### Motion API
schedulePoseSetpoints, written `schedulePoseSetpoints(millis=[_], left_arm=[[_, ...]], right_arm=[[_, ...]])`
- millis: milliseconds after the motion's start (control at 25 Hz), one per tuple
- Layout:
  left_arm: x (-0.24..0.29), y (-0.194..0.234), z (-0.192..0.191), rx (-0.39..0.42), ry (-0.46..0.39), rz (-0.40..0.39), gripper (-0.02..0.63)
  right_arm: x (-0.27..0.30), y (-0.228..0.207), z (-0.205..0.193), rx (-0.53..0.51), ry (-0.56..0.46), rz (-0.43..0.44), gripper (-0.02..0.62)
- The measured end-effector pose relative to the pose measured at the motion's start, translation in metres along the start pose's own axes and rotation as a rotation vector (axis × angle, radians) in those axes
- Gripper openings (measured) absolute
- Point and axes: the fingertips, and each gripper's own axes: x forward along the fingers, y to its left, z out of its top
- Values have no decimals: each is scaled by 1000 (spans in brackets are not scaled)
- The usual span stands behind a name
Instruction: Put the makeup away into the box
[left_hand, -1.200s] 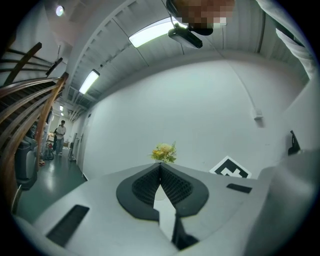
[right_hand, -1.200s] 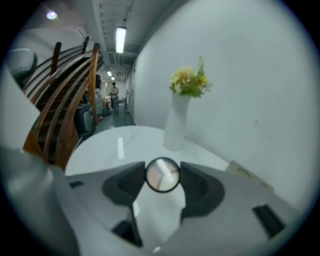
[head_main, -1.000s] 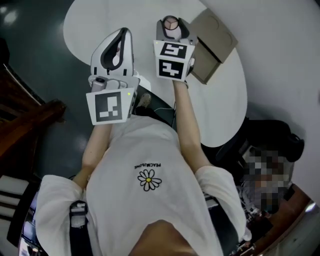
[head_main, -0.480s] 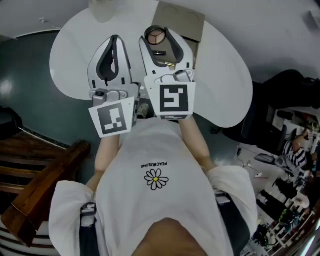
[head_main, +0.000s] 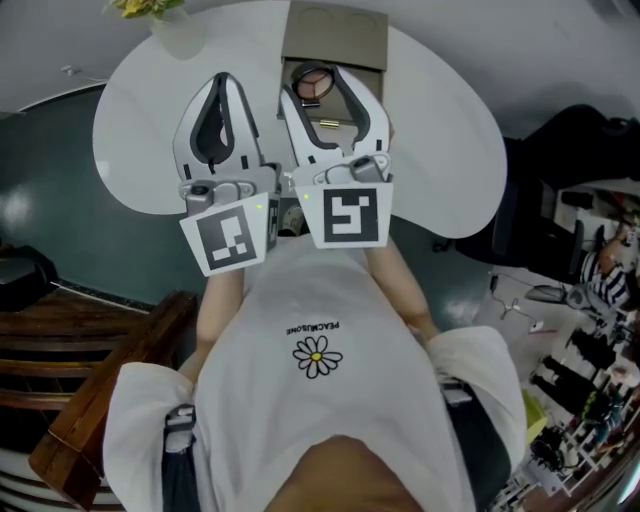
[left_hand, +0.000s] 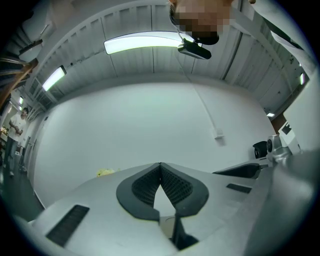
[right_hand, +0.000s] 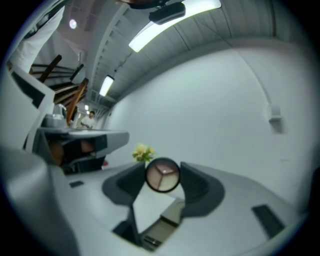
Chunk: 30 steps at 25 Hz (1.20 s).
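A round makeup compact (head_main: 313, 80) with three pinkish-brown shades is held up over the white table (head_main: 440, 140), with my right gripper (head_main: 315, 82) shut on it. The right gripper view has the compact (right_hand: 162, 175) pinched between the two dark pads (right_hand: 195, 187). The brown cardboard box (head_main: 335, 38) lies just beyond and beneath it, and its edge (right_hand: 162, 227) shows low between the jaws. A slim dark item (head_main: 330, 122) lies under the right gripper. My left gripper (head_main: 222, 80) hangs beside it to the left, its jaws (left_hand: 160, 167) shut on nothing.
Yellow flowers (head_main: 135, 6) stand at the table's far left edge and show past the compact as flowers (right_hand: 142, 152). A dark floor surrounds the table. Wooden furniture (head_main: 90, 330) is at the lower left, and dark clutter (head_main: 570, 170) sits to the right.
The right gripper, with the compact still in it, has come from the box's left to directly in front of it. The left gripper stays shut beside it.
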Motion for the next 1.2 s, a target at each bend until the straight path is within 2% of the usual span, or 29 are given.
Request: schedulePoseSetpoints(millis=[120, 240, 360, 520, 680, 800, 1040, 1200], left_arm=[[0, 2, -6, -5, 15, 8, 20], [-3, 12, -11, 6, 37, 30, 20], [-8, 21, -11, 24, 41, 62, 20], [-12, 31, -15, 45, 59, 107, 20], [-19, 46, -23, 59, 103, 176, 20], [-21, 51, -27, 70, 104, 194, 20], [-31, 61, -26, 97, 115, 255, 20], [-35, 66, -31, 113, 138, 278, 20]], right_arm=[[6, 0, -13, -4, 63, 6, 239], [25, 3, -36, 55, 125, 20, 239], [47, -2, -73, 84, 226, 28, 239], [76, -16, -129, 46, 394, 40, 239], [100, -18, -179, 72, 553, 108, 238], [112, -18, -213, 110, 664, 159, 238], [124, -10, -271, 31, 837, 268, 238], [124, 1, -298, 59, 939, 345, 238]])
